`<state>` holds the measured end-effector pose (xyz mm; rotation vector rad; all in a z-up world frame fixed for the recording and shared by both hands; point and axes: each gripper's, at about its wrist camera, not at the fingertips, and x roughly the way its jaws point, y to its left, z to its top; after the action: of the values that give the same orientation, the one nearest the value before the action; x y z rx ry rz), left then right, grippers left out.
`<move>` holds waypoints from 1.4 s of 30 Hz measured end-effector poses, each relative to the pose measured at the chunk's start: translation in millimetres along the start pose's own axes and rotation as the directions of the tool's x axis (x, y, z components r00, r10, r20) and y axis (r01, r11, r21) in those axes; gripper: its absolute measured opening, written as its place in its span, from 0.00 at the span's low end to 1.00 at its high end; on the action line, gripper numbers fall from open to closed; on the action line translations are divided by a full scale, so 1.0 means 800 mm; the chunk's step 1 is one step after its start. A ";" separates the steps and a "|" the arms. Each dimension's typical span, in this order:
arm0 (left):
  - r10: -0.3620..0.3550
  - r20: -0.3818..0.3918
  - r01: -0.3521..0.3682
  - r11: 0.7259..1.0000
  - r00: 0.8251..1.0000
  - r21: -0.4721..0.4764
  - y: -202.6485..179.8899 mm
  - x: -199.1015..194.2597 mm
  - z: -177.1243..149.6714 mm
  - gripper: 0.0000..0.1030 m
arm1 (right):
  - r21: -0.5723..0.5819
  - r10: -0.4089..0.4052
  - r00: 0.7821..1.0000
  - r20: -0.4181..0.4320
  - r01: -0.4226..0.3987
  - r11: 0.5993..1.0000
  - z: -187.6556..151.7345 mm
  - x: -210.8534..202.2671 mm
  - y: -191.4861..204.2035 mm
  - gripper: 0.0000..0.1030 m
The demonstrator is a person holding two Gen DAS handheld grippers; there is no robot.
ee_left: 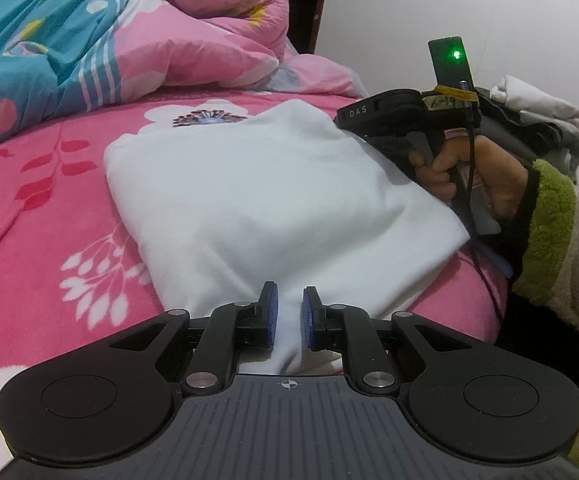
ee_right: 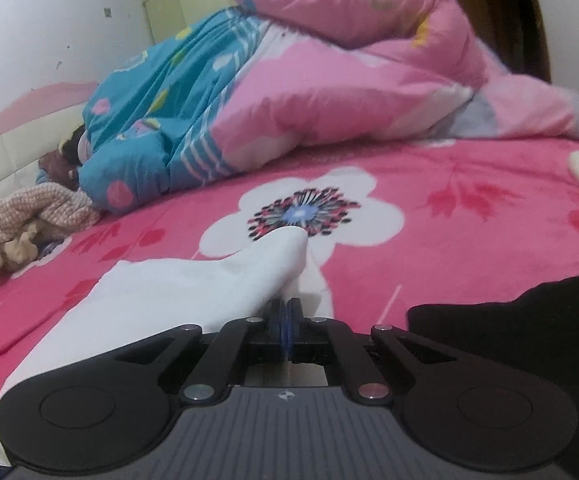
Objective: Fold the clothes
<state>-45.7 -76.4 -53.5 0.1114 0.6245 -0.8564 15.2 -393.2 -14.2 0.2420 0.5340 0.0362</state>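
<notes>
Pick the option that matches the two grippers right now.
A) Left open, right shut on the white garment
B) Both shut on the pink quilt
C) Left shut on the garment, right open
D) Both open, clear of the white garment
A: the left gripper shows a gap between its blue pads over the white garment, while the right gripper pinches a raised fold of it.

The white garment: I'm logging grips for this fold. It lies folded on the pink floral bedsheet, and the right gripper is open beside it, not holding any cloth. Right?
Not quite. The right gripper is shut on the white garment, pinching an edge of it, as the right wrist view shows. The rest holds: the garment lies folded on the pink floral bedsheet.
</notes>
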 end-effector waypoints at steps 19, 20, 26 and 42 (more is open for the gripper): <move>-0.013 -0.015 0.013 1.000 1.000 0.022 -0.005 0.007 0.006 0.12 | 0.235 -0.068 0.996 0.060 0.052 0.971 0.010 -0.055 -0.062 0.05; -0.015 -0.015 0.016 1.000 1.000 0.021 -0.004 0.007 0.006 0.12 | 0.275 -0.066 0.994 0.091 0.039 0.961 0.010 -0.078 -0.070 0.06; -0.011 0.002 0.011 1.000 1.000 -0.004 -0.001 0.002 0.008 0.13 | 0.204 0.108 0.992 0.068 -0.120 0.972 -0.006 -0.139 -0.031 0.06; -0.052 0.029 0.056 0.989 0.998 -0.137 0.017 -0.002 -0.002 0.13 | 0.242 0.120 0.986 -0.117 -0.089 0.966 0.015 -0.035 -0.008 0.00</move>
<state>-37.2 -65.3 -55.9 -0.0411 0.6633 -0.8632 -2.9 -404.4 7.8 0.5031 0.6564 0.0925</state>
